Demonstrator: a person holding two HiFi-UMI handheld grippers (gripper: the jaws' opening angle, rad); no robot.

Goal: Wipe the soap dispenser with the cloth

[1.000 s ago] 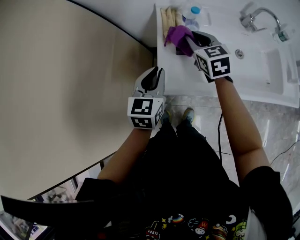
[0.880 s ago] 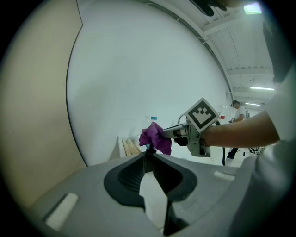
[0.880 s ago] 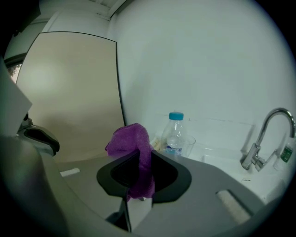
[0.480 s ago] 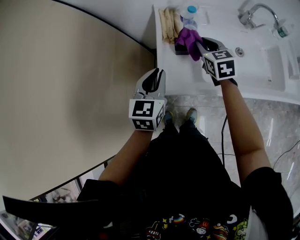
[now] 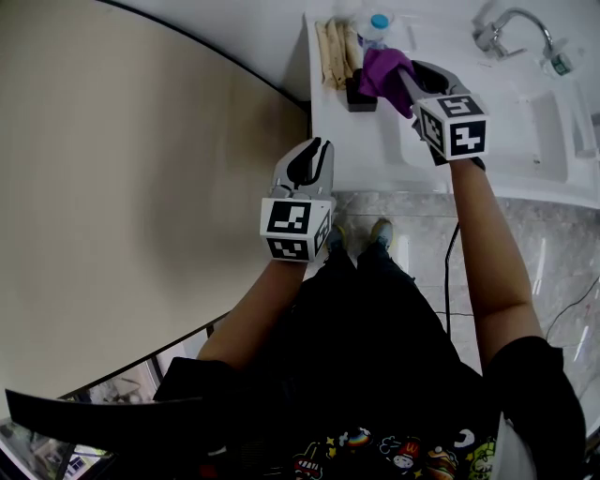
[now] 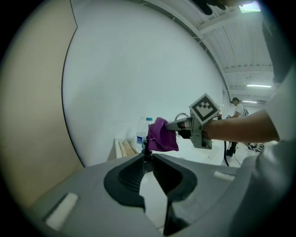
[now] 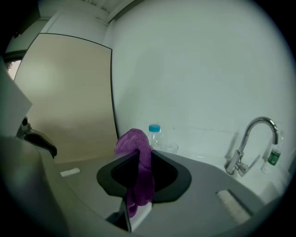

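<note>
A purple cloth (image 5: 382,67) hangs bunched from my right gripper (image 5: 399,77), which is shut on it over the white counter (image 5: 375,150). The black soap dispenser (image 5: 358,94) stands just left of and below the cloth; whether they touch I cannot tell. In the right gripper view the cloth (image 7: 140,171) drapes down between the black pads of the right gripper (image 7: 138,159). My left gripper (image 5: 314,150) hovers at the counter's near left edge, shut and empty. From the left gripper view its tips (image 6: 147,156) meet, with the cloth (image 6: 162,135) and the right gripper (image 6: 181,125) beyond.
A clear bottle with a blue cap (image 5: 378,23) and a bundle of pale sticks (image 5: 336,49) stand behind the dispenser. A chrome faucet (image 5: 511,26) and sink basin (image 5: 548,127) are to the right, with a small green bottle (image 7: 274,155). A beige wall panel (image 5: 141,169) lies left.
My right gripper has carried the cloth to the right and a little up, uncovering the black dispenser. The left gripper has stayed put.
</note>
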